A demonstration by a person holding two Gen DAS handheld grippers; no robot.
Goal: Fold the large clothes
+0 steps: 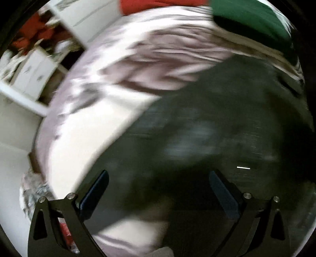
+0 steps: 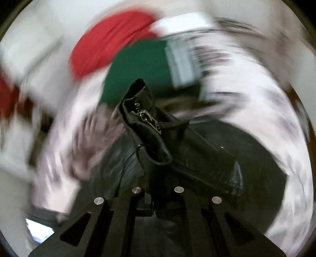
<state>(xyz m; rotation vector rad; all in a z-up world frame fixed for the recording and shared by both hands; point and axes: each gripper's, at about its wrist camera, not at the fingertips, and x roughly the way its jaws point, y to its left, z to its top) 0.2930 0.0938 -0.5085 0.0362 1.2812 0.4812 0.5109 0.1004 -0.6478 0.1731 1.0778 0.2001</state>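
A black leather jacket (image 1: 207, 126) lies spread on a pale, crumpled bedsheet (image 1: 122, 65). My left gripper (image 1: 158, 178) hangs above it, pointing steeply down, open, with nothing between its blue pads. In the right wrist view my right gripper (image 2: 156, 158) is shut on a bunched edge of the same jacket (image 2: 150, 126), by its zipper and metal pull. The pinched fold stands up past the fingertips, and the rest of the jacket trails down below. Both views are blurred by motion.
A green garment (image 1: 250, 17) and a red one (image 1: 150, 5) lie at the far side of the bed; both also show in the right wrist view, green garment (image 2: 138, 67), red garment (image 2: 106, 41). White shelving (image 1: 31, 73) stands off the bed's left edge.
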